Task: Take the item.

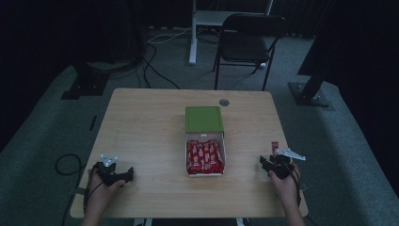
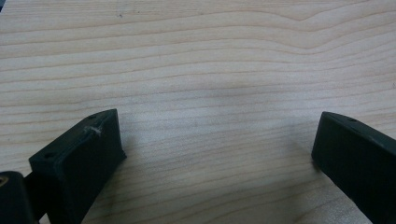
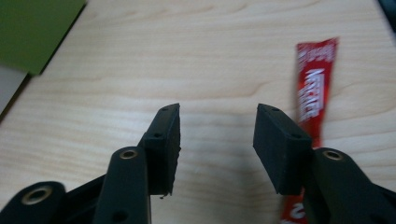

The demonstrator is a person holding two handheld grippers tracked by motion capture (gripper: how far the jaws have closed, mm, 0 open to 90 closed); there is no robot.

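Doubly risking a miss here. Keeping the right gripper's (image 3: 217,121) fingers spread, pinching nothing, hovering over bare table (image 1: 146,122) to the right of the box (image 1: 205,170). Leaving the loose red sachet (image 3: 315,88) flat on the wood farther right of the box, outside the jaws, partly tucked under the finger on the side away from the box. Closing from this pose likely meaning gripping air, or nudging the sachet farther from the box towards the table edge. Possibly also dragging the thin, slick wrapper along under that finger instead of clamping it. Resting the left gripper (image 2: 215,135) well to the left of the box, fingers wide apart over wood, holding nothing, adding no hazard.
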